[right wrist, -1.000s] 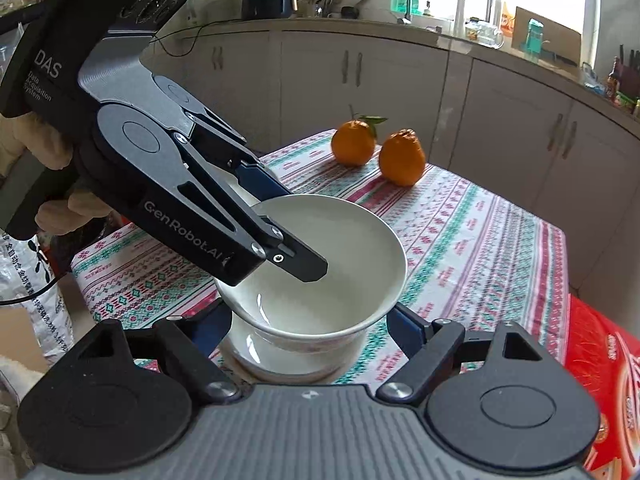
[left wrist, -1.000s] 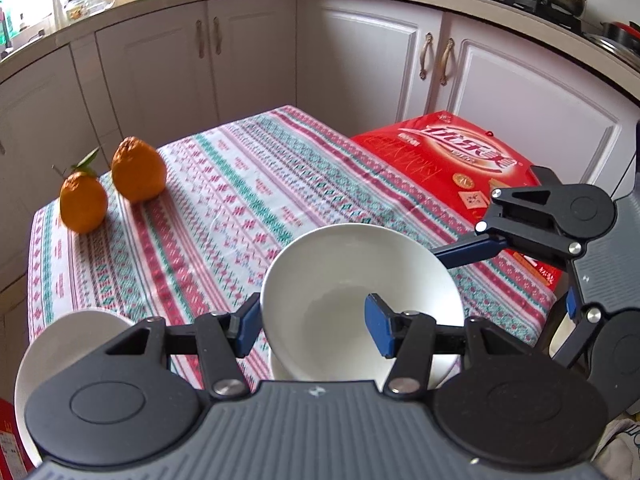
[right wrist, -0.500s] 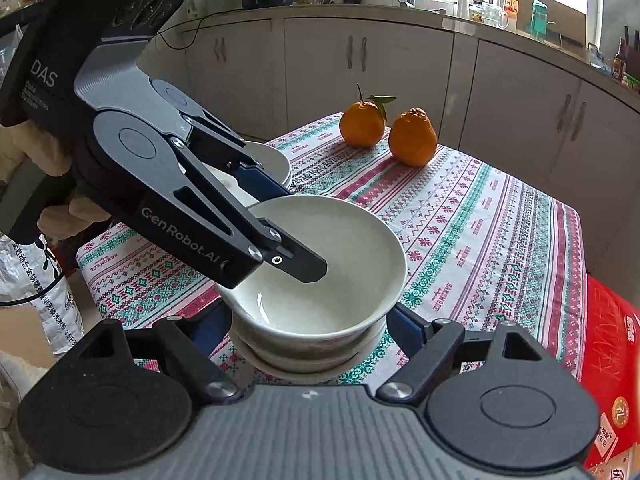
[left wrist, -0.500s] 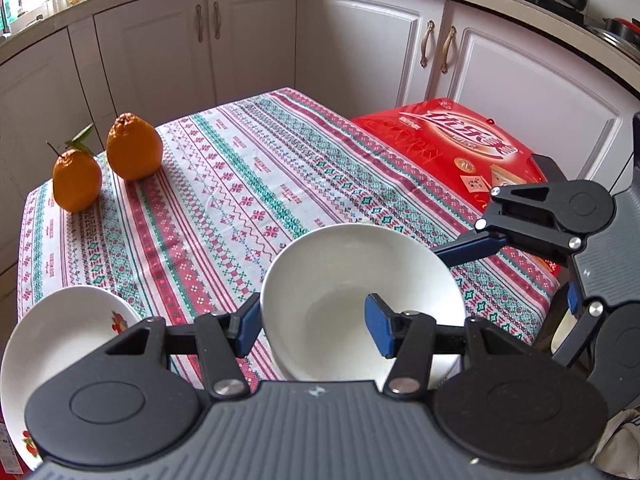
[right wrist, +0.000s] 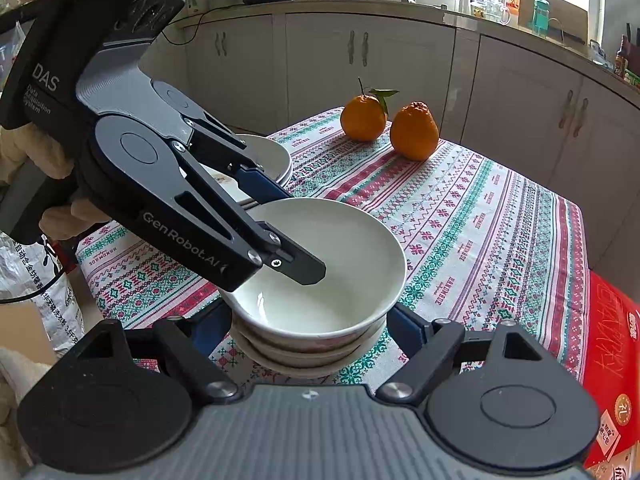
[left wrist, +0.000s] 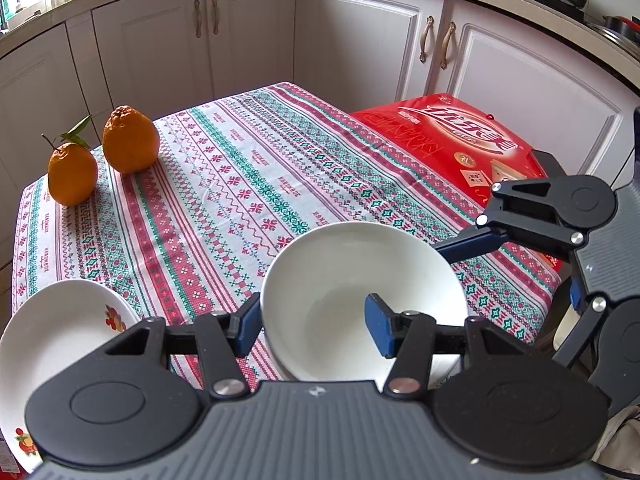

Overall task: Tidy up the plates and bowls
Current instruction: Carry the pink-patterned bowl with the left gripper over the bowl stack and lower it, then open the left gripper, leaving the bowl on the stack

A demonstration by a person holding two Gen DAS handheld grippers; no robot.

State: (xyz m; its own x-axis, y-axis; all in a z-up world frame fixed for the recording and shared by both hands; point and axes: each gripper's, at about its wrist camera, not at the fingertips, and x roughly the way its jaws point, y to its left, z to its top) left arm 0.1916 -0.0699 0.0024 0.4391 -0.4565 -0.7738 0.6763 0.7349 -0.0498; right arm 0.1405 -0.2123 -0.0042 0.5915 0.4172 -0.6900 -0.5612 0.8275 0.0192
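A white bowl (left wrist: 360,284) (right wrist: 340,264) sits nested on top of a stack of other bowls (right wrist: 304,354) near the table's front edge. My left gripper (left wrist: 310,326) straddles the top bowl's rim, one finger inside and one outside, and looks shut on it. My right gripper (right wrist: 308,328) is open, its fingers on either side of the bowl stack, apart from it. A stack of white plates with a fruit print (left wrist: 60,340) (right wrist: 264,156) lies to the left of the bowls.
Two oranges (left wrist: 104,156) (right wrist: 390,124) stand at the table's far corner. A red gift box (left wrist: 452,148) (right wrist: 608,340) lies beside the table on the right. The patterned tablecloth (left wrist: 248,184) covers the table. White cabinets surround it.
The top bowl has come down onto the bowl stack, carried by my left gripper. Both grippers have lowered a little; the plate stack shows more in the left wrist view.
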